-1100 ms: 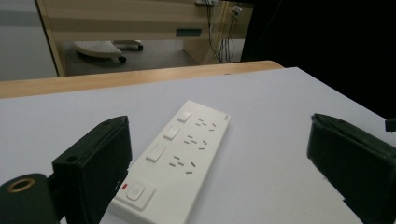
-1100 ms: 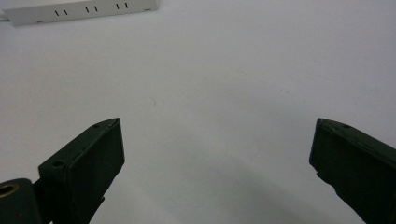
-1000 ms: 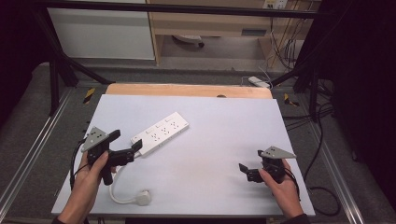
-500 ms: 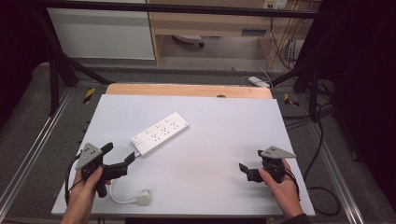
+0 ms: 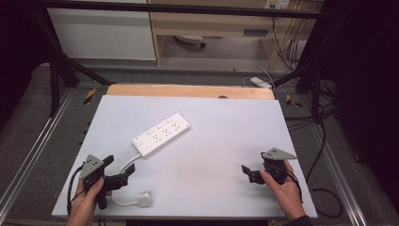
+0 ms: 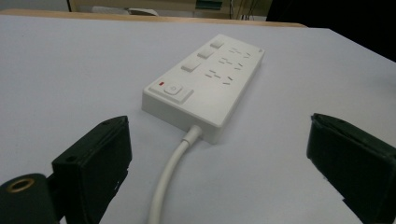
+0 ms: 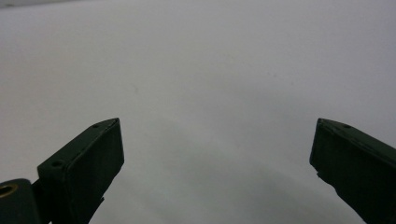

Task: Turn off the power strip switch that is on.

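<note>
A white power strip point(image 5: 161, 134) is lying flat on the white table point(image 5: 221, 117), and the work in hand is judged to be the handling of this strip and its cord point(image 5: 123, 165). The left gripper point(image 5: 121, 172) is held by the left hand point(image 5: 87, 203) low over the table with its jaws spread wide and nothing between them. The strip is seen just ahead of the jaws, beyond their tips, with its switch end nearest; the cord is seen running from that end back into the gap between the two jaws. The step is therefore judged to be an approach or a release, with no grasp made. For a next move, the jaws would need to be carried forward along the cord and closed either on the cord or across the narrow switch end of the strip.

The right gripper point(image 5: 248, 173) is held well apart from the strip, its jaws likewise released, and bare table lies between and ahead of them.

In the left gripper view the red indicator point(image 6: 161, 84) and the rocker switch point(image 6: 174, 91) are shown clearly, along with the point where the cord leaves the housing. In the high view the plug point(image 5: 143, 200) is shown lying behind the left jaws, close to the hand, and the loop of the cord can be followed.
</note>
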`<state>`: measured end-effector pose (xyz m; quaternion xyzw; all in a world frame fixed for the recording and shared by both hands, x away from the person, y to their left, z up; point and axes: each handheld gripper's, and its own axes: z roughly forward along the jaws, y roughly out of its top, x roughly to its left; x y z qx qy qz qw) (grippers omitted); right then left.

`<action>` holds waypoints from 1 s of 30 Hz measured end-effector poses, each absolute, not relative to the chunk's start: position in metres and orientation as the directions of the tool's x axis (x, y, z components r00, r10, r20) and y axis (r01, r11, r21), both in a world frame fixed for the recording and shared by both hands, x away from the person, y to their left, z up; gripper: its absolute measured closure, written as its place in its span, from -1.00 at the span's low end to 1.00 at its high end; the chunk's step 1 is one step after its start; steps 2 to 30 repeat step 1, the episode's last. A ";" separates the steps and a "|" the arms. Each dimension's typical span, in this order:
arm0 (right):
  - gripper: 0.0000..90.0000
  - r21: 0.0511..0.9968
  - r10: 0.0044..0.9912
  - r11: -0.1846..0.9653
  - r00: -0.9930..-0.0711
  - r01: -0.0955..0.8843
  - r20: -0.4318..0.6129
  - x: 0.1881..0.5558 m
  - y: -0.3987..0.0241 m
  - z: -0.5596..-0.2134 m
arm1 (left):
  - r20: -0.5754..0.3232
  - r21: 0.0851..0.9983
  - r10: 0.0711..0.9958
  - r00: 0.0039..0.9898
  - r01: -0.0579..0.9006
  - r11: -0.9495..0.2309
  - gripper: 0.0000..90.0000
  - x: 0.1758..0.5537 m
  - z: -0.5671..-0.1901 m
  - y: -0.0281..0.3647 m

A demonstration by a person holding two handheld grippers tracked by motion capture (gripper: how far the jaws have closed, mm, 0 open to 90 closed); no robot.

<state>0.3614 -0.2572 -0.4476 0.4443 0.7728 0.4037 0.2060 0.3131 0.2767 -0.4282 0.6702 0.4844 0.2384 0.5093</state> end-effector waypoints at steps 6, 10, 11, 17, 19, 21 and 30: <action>-0.93 0.796 0.863 0.279 -0.504 0.537 0.038 0.363 -0.257 -0.450 | -0.173 0.916 0.893 0.414 0.400 -0.008 -0.85 0.313 -0.427 0.277; -0.93 0.796 0.863 0.279 -0.504 0.537 0.038 0.363 -0.257 -0.450 | -0.173 0.916 0.893 0.414 0.400 -0.008 -0.85 0.313 -0.427 0.277; -0.93 0.796 0.863 0.279 -0.504 0.537 0.038 0.363 -0.257 -0.450 | -0.173 0.916 0.893 0.414 0.400 -0.008 -0.85 0.313 -0.427 0.277; -0.93 0.796 0.863 0.279 -0.504 0.537 0.038 0.363 -0.257 -0.450 | -0.173 0.916 0.893 0.414 0.400 -0.008 -0.85 0.313 -0.427 0.277; -0.93 0.796 0.863 0.279 -0.504 0.537 0.038 0.363 -0.257 -0.450 | -0.173 0.916 0.893 0.414 0.400 -0.008 -0.85 0.313 -0.427 0.277; -0.93 0.796 0.863 0.279 -0.504 0.537 0.038 0.363 -0.257 -0.450 | -0.173 0.916 0.893 0.414 0.400 -0.008 -0.85 0.313 -0.427 0.277; -0.93 0.796 0.863 0.279 -0.504 0.537 0.038 0.363 -0.257 -0.450 | -0.173 0.916 0.893 0.414 0.400 -0.008 -0.85 0.313 -0.427 0.277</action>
